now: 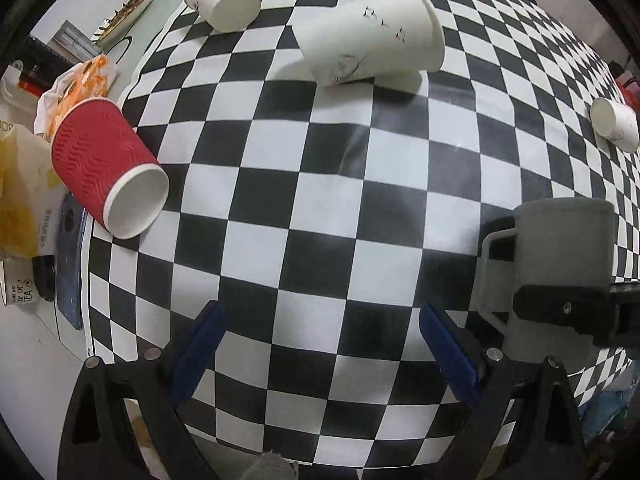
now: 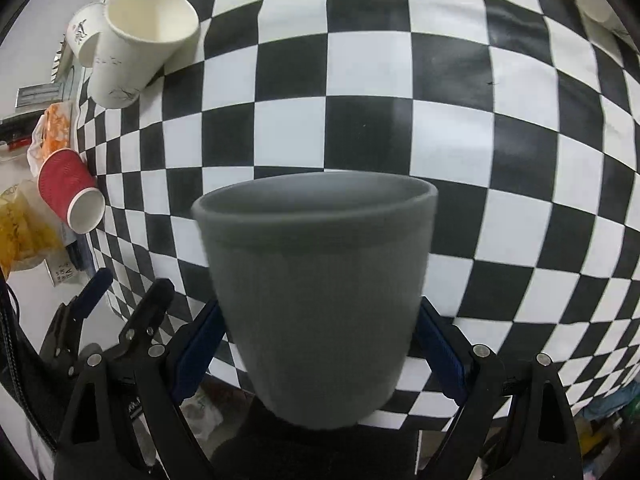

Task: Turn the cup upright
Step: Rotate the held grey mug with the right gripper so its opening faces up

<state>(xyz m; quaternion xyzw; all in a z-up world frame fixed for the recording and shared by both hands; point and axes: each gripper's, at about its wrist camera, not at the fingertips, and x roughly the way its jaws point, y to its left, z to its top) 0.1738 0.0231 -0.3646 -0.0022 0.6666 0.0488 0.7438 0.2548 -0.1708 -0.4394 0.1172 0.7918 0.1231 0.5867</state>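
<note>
A grey mug (image 2: 320, 292) with a handle fills the right wrist view, mouth up and slightly blurred. My right gripper (image 2: 320, 348) is shut on its lower body, blue pads pressed on both sides. In the left wrist view the same grey mug (image 1: 560, 264) shows at the right with its handle toward the left, and a black finger (image 1: 568, 312) of the right gripper crosses its body. My left gripper (image 1: 320, 352) is open and empty above the checkered cloth (image 1: 320, 208).
A red ribbed paper cup (image 1: 104, 164) lies on its side at the cloth's left edge. Three white paper cups lie on their sides: one far left (image 1: 224, 0), one far middle (image 1: 372, 36), one right (image 1: 616, 124). Snack bags and clutter (image 1: 24, 188) crowd the left.
</note>
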